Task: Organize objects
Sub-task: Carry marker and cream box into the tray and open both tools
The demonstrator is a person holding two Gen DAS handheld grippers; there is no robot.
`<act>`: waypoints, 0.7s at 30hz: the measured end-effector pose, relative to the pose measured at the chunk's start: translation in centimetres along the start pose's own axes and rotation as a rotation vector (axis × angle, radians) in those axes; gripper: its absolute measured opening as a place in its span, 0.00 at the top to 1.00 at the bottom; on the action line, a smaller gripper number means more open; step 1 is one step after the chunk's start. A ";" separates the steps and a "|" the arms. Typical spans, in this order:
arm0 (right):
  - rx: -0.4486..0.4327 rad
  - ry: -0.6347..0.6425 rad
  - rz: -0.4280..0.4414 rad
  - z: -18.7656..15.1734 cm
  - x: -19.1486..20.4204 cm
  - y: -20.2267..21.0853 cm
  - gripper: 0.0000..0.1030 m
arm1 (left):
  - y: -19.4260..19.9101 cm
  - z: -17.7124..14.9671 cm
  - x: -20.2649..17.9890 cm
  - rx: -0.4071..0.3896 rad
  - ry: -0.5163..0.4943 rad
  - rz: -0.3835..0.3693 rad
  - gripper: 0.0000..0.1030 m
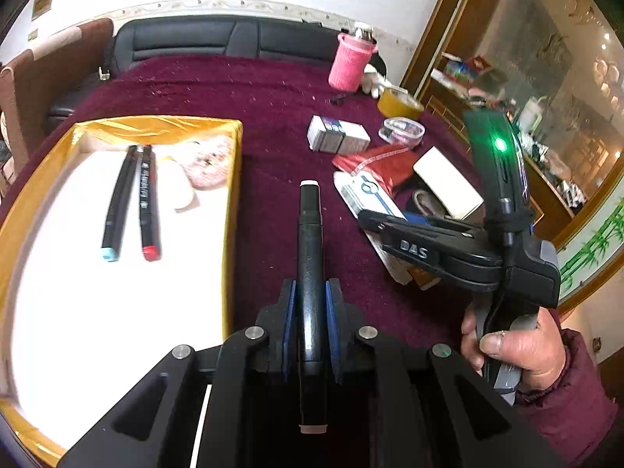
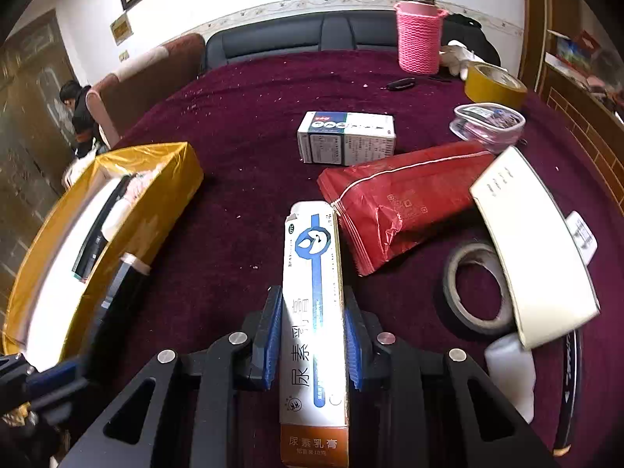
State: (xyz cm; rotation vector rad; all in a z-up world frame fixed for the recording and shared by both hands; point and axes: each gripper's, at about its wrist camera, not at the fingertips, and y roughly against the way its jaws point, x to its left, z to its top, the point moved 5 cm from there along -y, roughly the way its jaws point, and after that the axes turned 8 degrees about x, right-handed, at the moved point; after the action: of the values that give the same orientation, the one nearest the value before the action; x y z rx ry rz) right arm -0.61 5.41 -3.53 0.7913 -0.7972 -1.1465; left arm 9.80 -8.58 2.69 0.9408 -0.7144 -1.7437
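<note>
Clamping a black marker pen with a white cap (image 1: 310, 273) lengthwise between blue-padded fingers, left gripper (image 1: 311, 323) closed on its barrel, tip forward, raised above the maroon velvet tablecloth (image 1: 273, 117) just right of the gold-walled, white-floored cardboard box (image 1: 230, 210). Probably headed into that box, beside two more black markers, one teal-capped (image 1: 117, 202), one red-capped (image 1: 147, 202), lying parallel at the far end near a pink patterned soft item (image 1: 206, 163).

Gripping a long white-and-blue ointment carton with an orange end (image 2: 314, 319) the same way, right gripper (image 2: 313, 335) shut on its long sides, out over the cloth's middle. Legible on the carton: "尿素乳膏", large down its length and again on the orange band. "DAS" moulded on the right gripper's finger, seen from the left wrist.

Waiting toward the right edge: a red foil pouch (image 2: 401, 202), a white-and-blue medicine box with unreadably small print (image 2: 347, 138), a cream flat box (image 2: 534, 249), a black tape roll (image 2: 472, 288), a yellow tape roll (image 2: 493, 84), a clear plastic tub (image 2: 487, 121), a pink knitted flask sleeve (image 2: 419, 35).
</note>
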 end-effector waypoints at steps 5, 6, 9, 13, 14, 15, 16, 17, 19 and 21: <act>-0.040 0.004 0.067 -0.2 1.7 3.5 0.78 | 3.3 0.1 2.3 -0.062 0.027 -0.009 0.86; -0.057 0.019 0.070 -0.1 2.4 4.5 0.78 | 4.3 0.2 3.2 -0.081 0.040 0.000 0.86; -0.087 0.058 0.075 0.6 4.4 6.0 0.78 | 6.3 0.5 5.9 -0.119 0.085 0.021 0.86; -0.095 0.074 0.147 1.6 7.2 7.1 0.79 | 8.2 1.0 9.5 -0.143 0.125 0.063 0.86; -0.089 0.075 0.178 2.0 8.1 7.2 0.79 | 8.4 1.3 10.6 -0.142 0.131 0.081 0.86; -0.081 0.075 0.207 2.3 8.9 7.1 0.79 | 8.5 1.5 11.5 -0.138 0.140 0.092 0.86; -0.068 0.073 0.240 2.6 9.8 7.0 0.79 | 8.5 1.7 12.3 -0.135 0.150 0.100 0.86; -0.055 0.071 0.272 3.1 10.9 6.8 0.79 | 8.3 1.9 13.2 -0.128 0.159 0.107 0.86; -0.036 0.074 0.308 3.8 12.7 6.1 0.78 | 7.6 2.6 15.0 -0.110 0.173 0.127 0.86; -0.005 0.071 0.344 4.5 14.8 4.9 0.78 | 6.6 3.5 16.5 -0.089 0.184 0.147 0.86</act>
State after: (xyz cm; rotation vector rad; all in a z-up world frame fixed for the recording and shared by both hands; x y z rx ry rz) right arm 0.98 -8.36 4.88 0.6564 -0.8338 -0.8097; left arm 6.60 -26.20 5.46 0.9489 -0.5672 -1.5256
